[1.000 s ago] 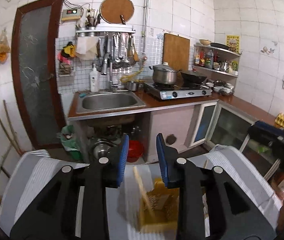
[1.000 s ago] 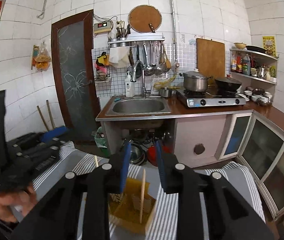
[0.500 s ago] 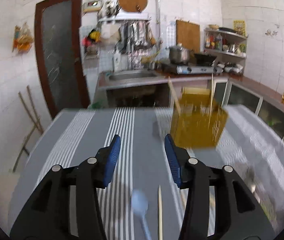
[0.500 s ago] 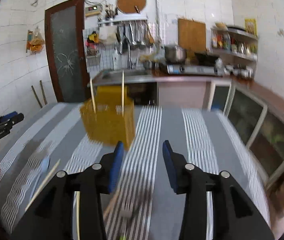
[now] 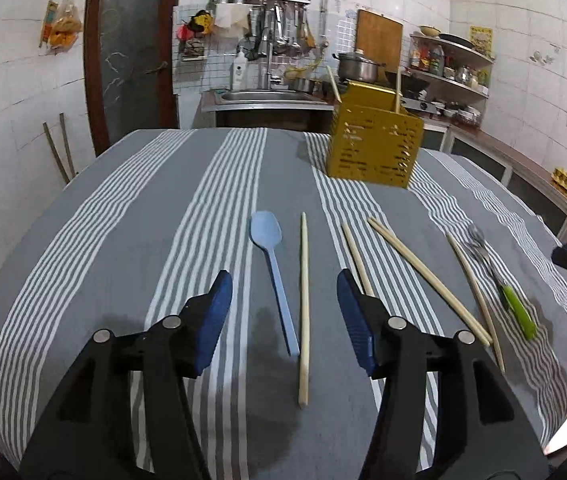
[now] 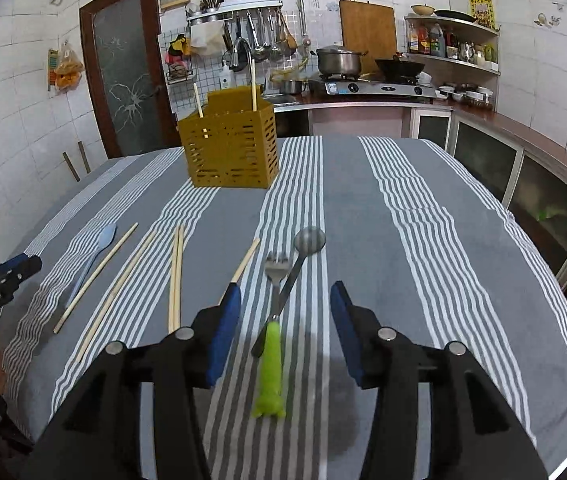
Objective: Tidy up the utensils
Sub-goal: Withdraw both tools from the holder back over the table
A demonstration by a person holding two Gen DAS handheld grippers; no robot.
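The left gripper [image 5: 283, 312] is spread wide and empty above the striped tablecloth [image 5: 123, 240], with the light blue spoon [image 5: 273, 272] and one wooden chopstick [image 5: 303, 304] lying side by side between its fingers. The right gripper [image 6: 285, 324] is likewise spread and empty, and between its fingers lie the green-handled fork [image 6: 270, 364] and the metal spoon [image 6: 295, 272], their shafts crossing. Well ahead of both grippers the yellow utensil holder [image 6: 229, 146] stands upright with two chopsticks in it, while further loose chopsticks [image 6: 175, 276] lie to the left of the right gripper.
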